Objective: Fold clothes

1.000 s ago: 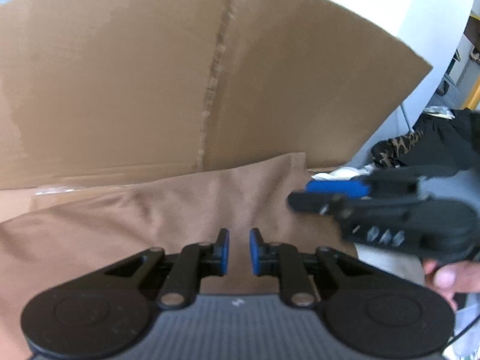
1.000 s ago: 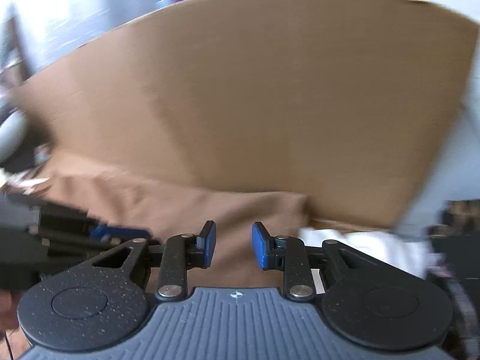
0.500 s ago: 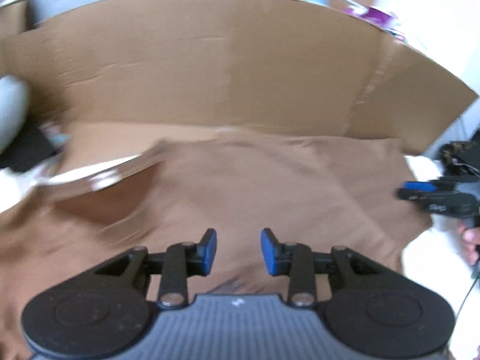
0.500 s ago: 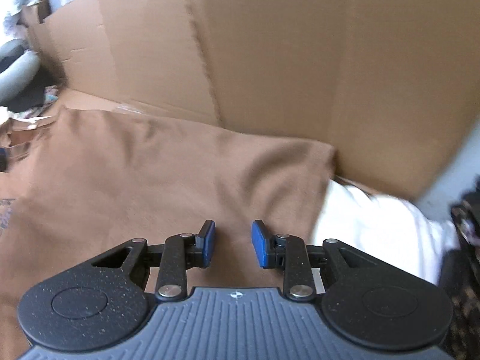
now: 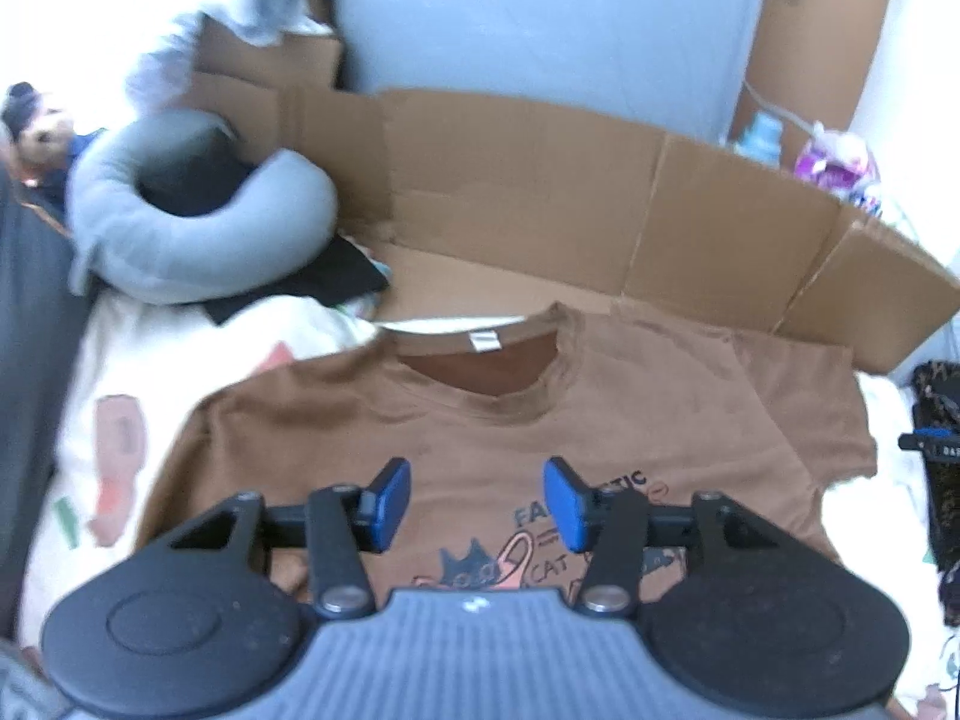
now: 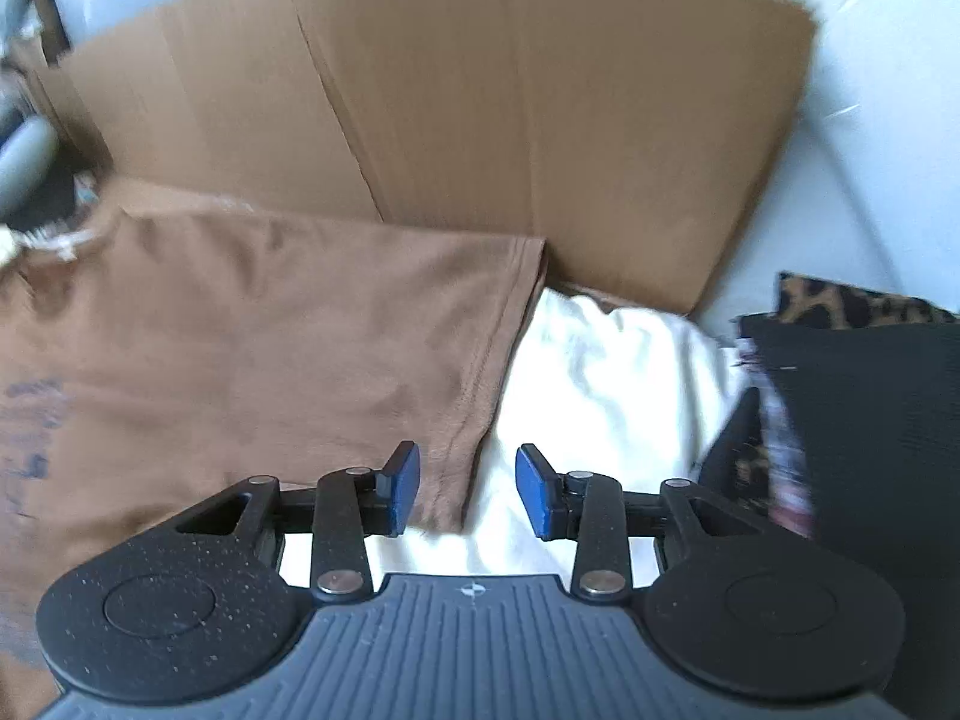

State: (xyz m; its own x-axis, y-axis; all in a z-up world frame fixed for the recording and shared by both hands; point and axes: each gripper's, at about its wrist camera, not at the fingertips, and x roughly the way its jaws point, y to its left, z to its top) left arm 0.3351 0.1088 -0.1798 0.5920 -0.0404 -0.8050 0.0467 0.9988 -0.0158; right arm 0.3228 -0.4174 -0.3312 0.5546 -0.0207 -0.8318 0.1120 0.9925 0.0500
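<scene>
A brown T-shirt (image 5: 630, 420) with a cat print lies flat and face up on a white sheet, its collar toward the cardboard. My left gripper (image 5: 477, 504) hovers open above the chest print, nothing between its blue pads. In the right wrist view the same brown T-shirt (image 6: 270, 348) shows its right sleeve. My right gripper (image 6: 468, 489) is open just over the sleeve's hem, where brown cloth meets the white sheet (image 6: 600, 384). The right gripper's tip (image 5: 927, 444) peeks in at the far right of the left wrist view.
A folded-out cardboard box (image 5: 600, 210) stands behind the shirt. A grey curved pillow (image 5: 180, 222) on black cloth lies at the back left. Black and leopard-print clothes (image 6: 870, 372) pile up at the right. A purple packet (image 5: 837, 165) sits behind the cardboard.
Both grippers have pulled back and risen from the shirt, and both have opened wider. The left view now takes in the whole shirt front; the right has shifted toward the sleeve edge.
</scene>
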